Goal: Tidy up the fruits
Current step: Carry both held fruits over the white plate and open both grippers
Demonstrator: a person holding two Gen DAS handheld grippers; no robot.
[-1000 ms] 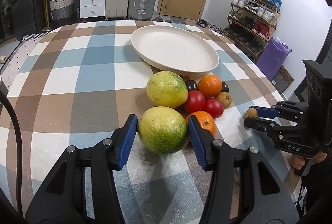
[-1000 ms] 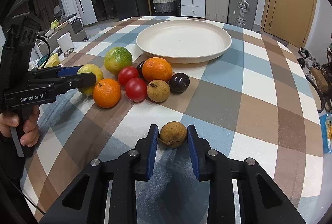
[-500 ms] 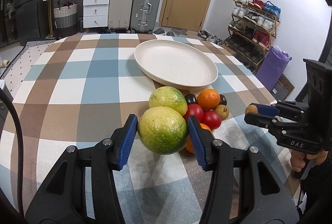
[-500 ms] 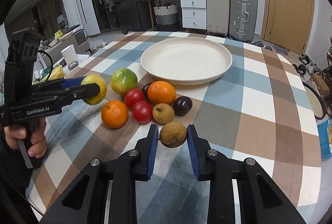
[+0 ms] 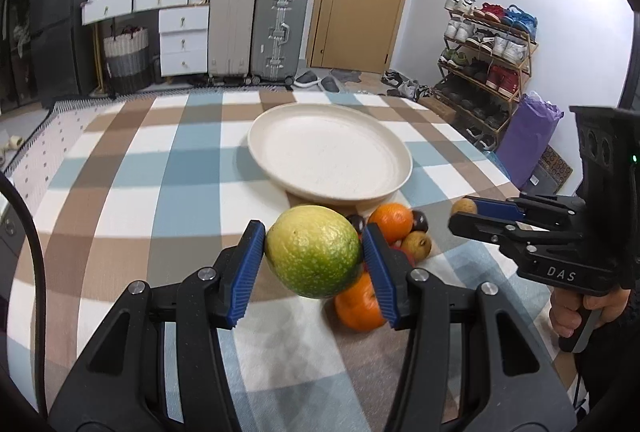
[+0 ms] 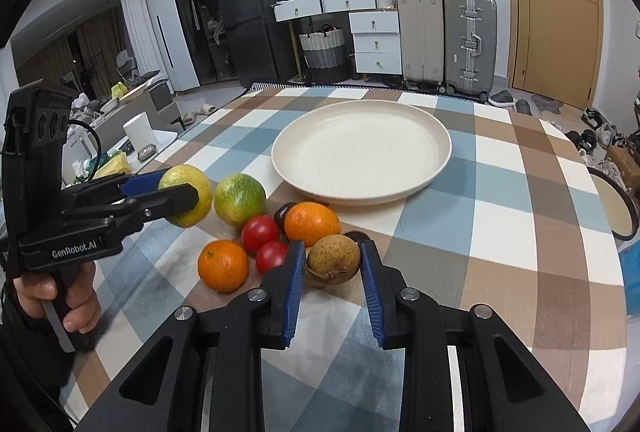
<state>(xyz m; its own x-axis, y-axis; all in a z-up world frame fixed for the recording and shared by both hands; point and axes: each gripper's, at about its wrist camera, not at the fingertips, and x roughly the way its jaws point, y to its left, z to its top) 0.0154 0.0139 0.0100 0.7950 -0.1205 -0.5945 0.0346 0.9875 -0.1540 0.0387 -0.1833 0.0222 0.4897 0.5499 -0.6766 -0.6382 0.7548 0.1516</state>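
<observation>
Claws seemingly airborne with fruit

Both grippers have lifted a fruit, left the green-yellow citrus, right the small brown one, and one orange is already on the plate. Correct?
Not quite: the plate holds nothing, as the right wrist view shows; both oranges lie on the tablecloth. The rest stands: the left gripper holds the green-yellow citrus, and the right gripper holds the small brown fruit.

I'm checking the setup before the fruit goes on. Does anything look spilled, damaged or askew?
Nothing stands out. The plate sits flat and bare, the loose fruit lies clustered before it, and each gripper holds whole fruit.
</observation>
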